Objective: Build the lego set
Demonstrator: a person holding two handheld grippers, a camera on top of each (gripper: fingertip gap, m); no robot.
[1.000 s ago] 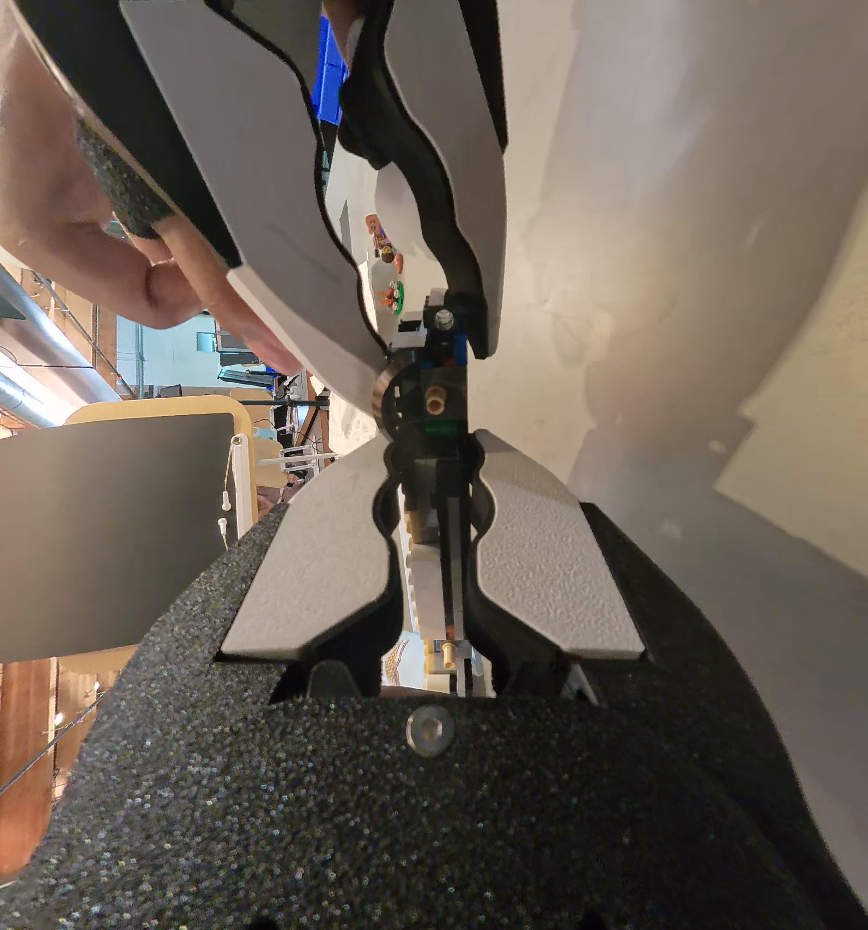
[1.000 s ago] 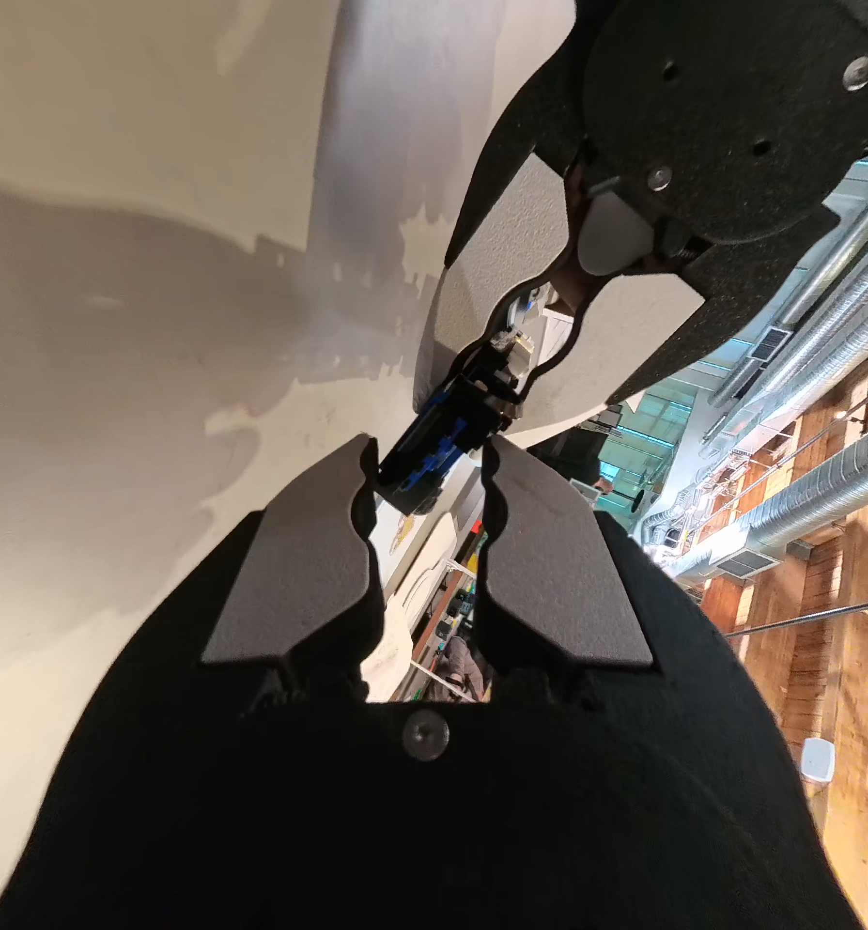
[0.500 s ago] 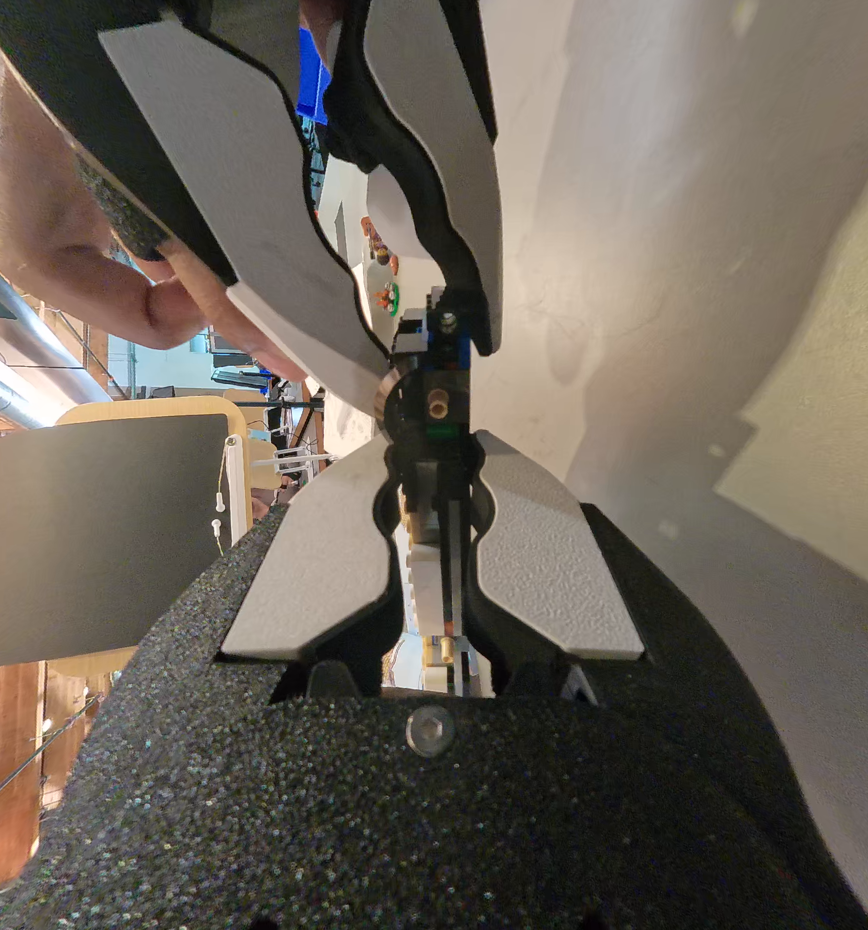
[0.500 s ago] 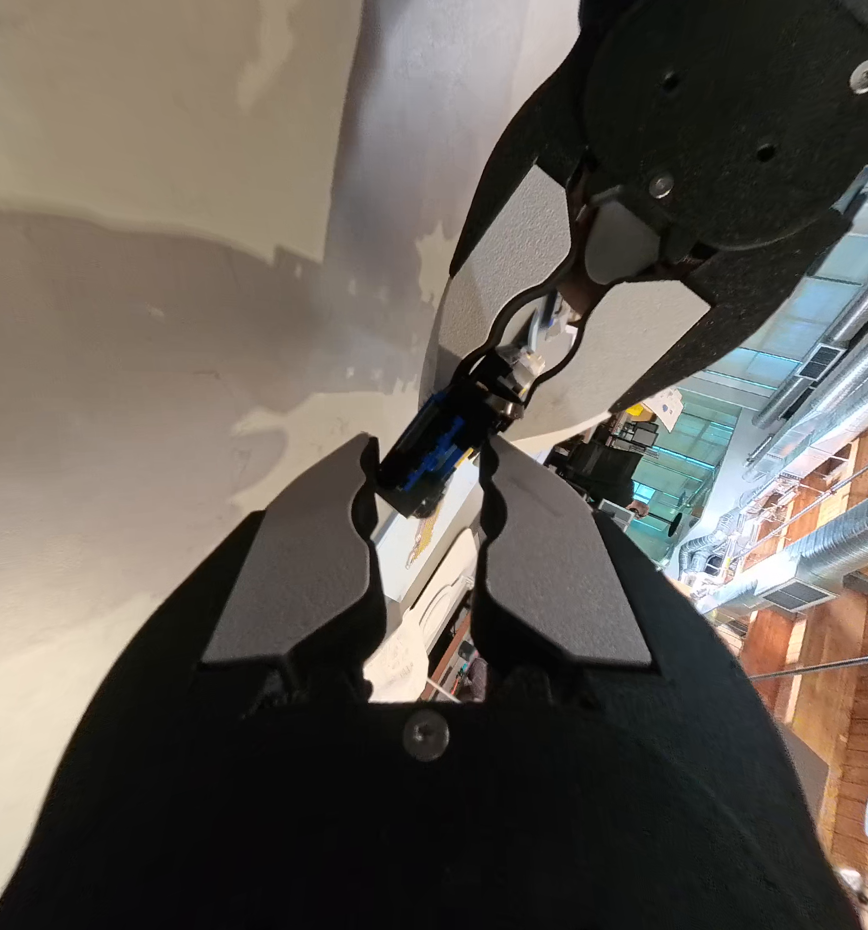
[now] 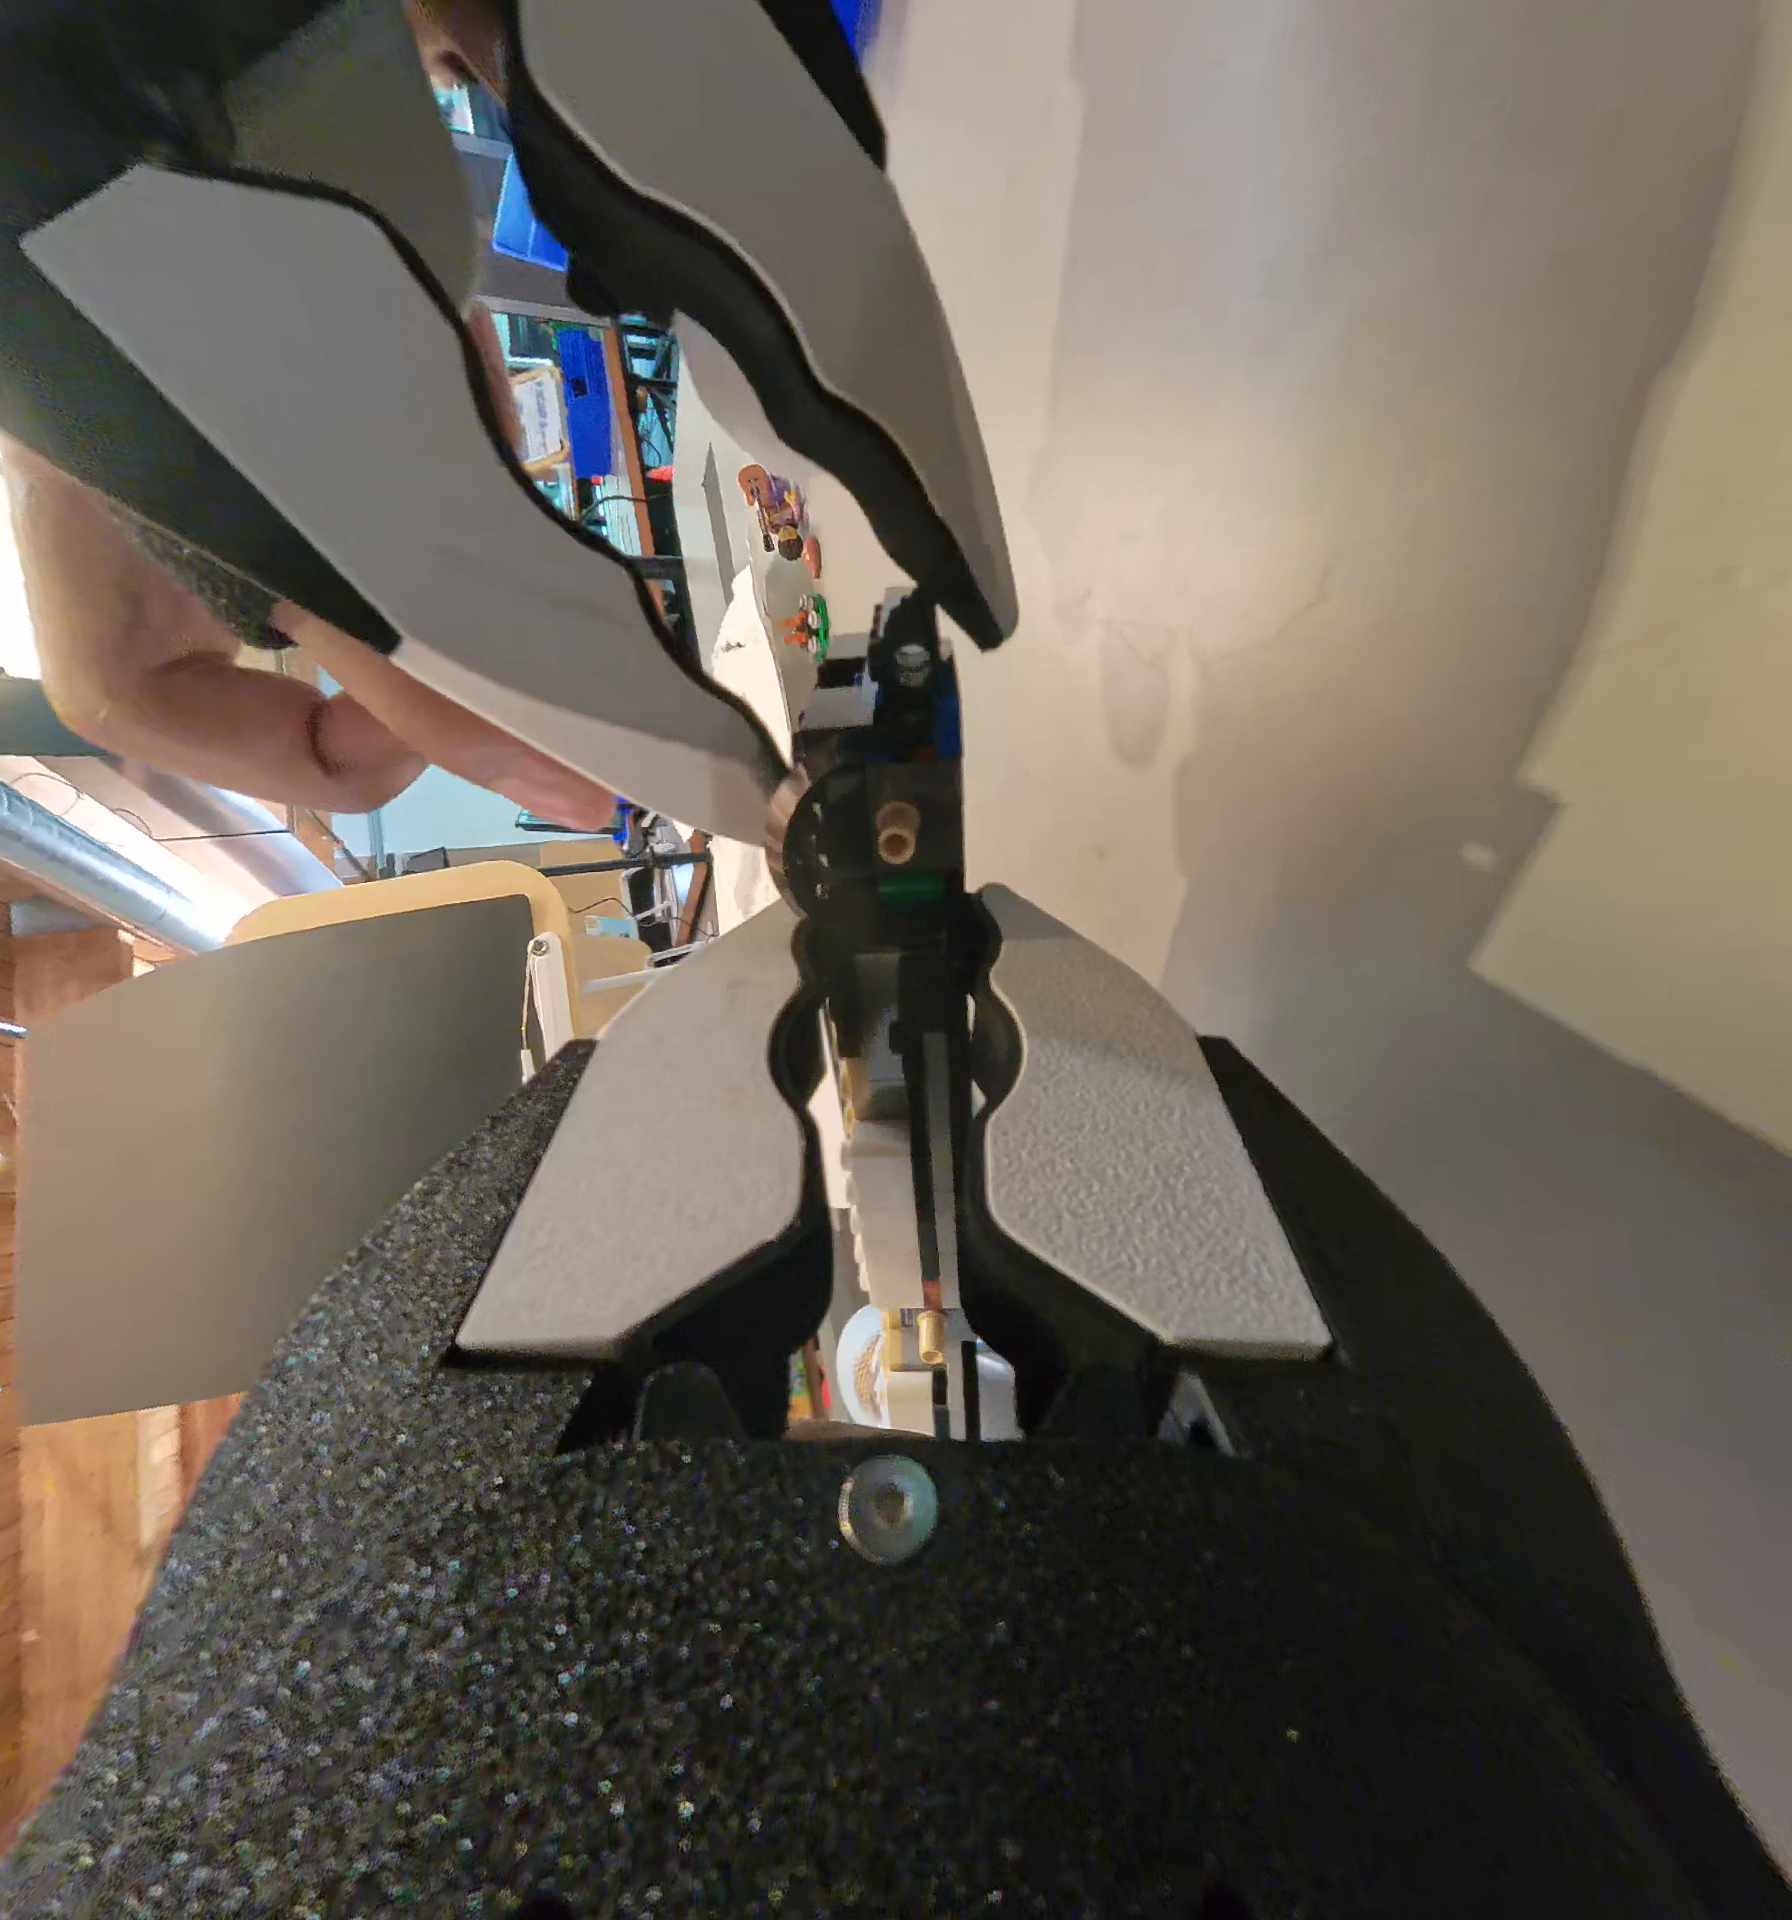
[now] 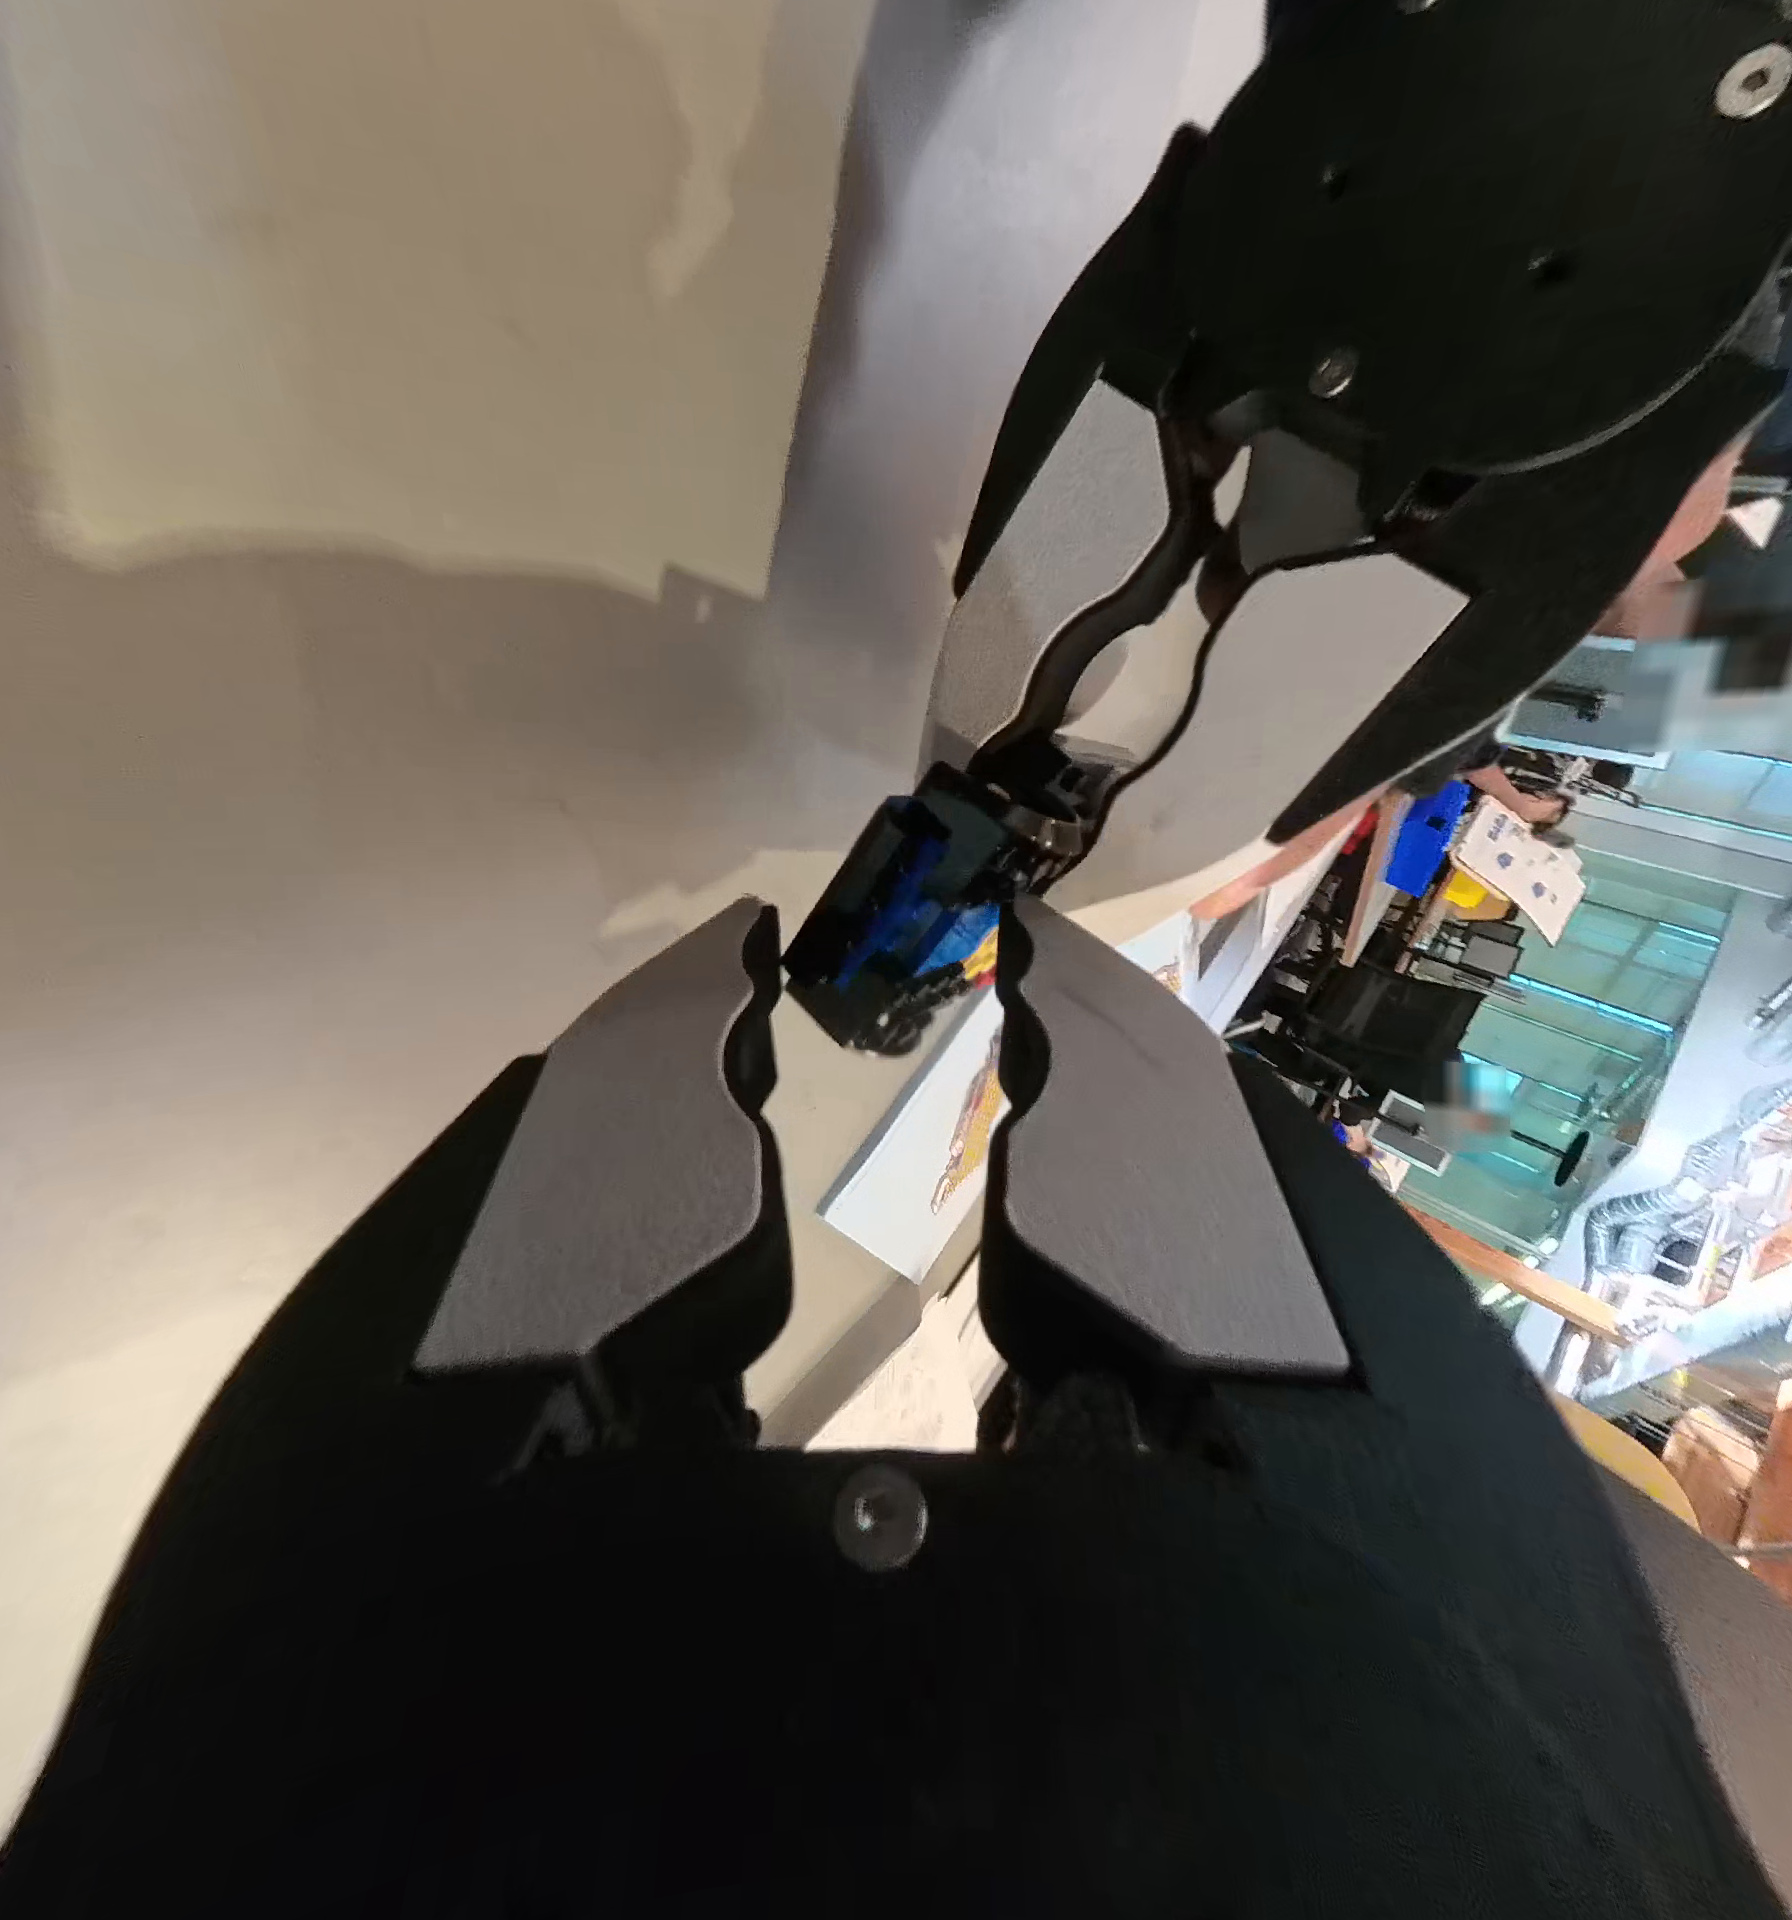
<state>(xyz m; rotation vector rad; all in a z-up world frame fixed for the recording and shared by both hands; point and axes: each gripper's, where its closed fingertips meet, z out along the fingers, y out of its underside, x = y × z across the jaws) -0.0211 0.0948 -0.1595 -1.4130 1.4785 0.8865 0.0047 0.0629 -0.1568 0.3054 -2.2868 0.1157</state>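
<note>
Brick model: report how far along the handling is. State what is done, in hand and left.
Done: the left tool is clamped on the black, white and blue brick model, held clear of the white table.
In hand: the right tool has its fingertips at the model's far end; whether they press on it is unclear.
Left: the model is not set down anywhere.

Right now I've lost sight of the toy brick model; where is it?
In both wrist views it is mid-frame: the brick model is clamped in the left gripper, its far end between the right gripper's fingertips.
</note>
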